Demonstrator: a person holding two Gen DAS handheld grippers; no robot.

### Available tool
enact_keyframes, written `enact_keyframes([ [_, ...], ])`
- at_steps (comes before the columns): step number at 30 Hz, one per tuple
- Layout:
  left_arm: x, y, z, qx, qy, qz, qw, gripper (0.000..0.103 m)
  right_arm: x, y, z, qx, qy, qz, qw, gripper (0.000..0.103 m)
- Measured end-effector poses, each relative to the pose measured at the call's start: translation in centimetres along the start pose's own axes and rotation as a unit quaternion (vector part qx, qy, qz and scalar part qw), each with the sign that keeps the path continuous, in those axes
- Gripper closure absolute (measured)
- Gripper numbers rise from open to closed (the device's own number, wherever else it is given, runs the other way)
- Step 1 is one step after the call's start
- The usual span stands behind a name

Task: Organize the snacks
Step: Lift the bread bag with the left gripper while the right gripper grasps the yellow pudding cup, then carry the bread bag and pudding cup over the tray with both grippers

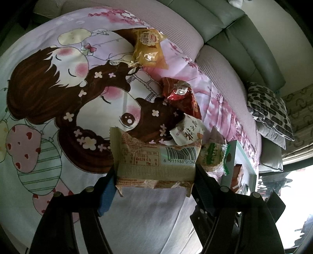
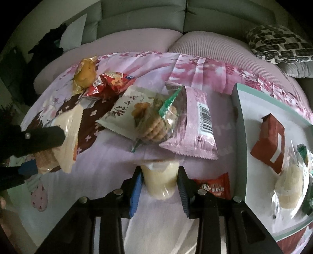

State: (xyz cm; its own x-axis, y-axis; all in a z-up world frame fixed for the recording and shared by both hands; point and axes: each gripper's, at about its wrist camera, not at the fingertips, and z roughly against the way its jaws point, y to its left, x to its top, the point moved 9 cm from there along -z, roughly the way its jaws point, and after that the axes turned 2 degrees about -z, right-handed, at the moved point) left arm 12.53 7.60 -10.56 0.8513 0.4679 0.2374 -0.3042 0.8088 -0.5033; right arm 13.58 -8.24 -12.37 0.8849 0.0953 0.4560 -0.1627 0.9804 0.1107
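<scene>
Beige wafer packet (image 1: pixel 156 158) crosswise between jaws

Sofa corner in dim room, daylight from my right.

I'm over a grey-green sofa (image 2: pixel 185 17) with padded back sections and ribbed pale pink seat cushions (image 2: pixel 205 46). A cartoon-print sheet (image 1: pixel 58 101) showing two girls with brown hair, balloons and pink blossoms covers the seat, its far edge just short of the backrest. Black-and-white patterned pillow (image 1: pixel 270 109) sits at the sofa's right end on a grey cushion (image 1: pixel 273 134). Patterned wallpaper (image 1: pixel 301 109) behind it; bright overexposed window (image 1: pixel 293 187) low right. Dark clutter at far left end of sofa (image 2: pixel 47 43).
</scene>
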Motion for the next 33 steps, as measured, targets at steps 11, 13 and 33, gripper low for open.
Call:
enact_keyframes([
  [11, 0.1, 0.1, 0.1, -0.002, -0.002, 0.001, 1.0, 0.028, 0.2, -0.1, 0.5, 0.0, -0.004, -0.02, 1.0, 0.065],
  [13, 0.1, 0.1, 0.2, -0.002, -0.003, 0.001, 1.0, 0.028, 0.0, 0.0, 1.0, 0.006, -0.008, -0.024, 1.0, 0.066],
  [33, 0.9, -2.1, 1.2, -0.004, -0.031, -0.034, 0.9989, 0.028, 4.3, -4.3, 8.0, -0.005, -0.09, -0.115, 0.989, 0.066],
])
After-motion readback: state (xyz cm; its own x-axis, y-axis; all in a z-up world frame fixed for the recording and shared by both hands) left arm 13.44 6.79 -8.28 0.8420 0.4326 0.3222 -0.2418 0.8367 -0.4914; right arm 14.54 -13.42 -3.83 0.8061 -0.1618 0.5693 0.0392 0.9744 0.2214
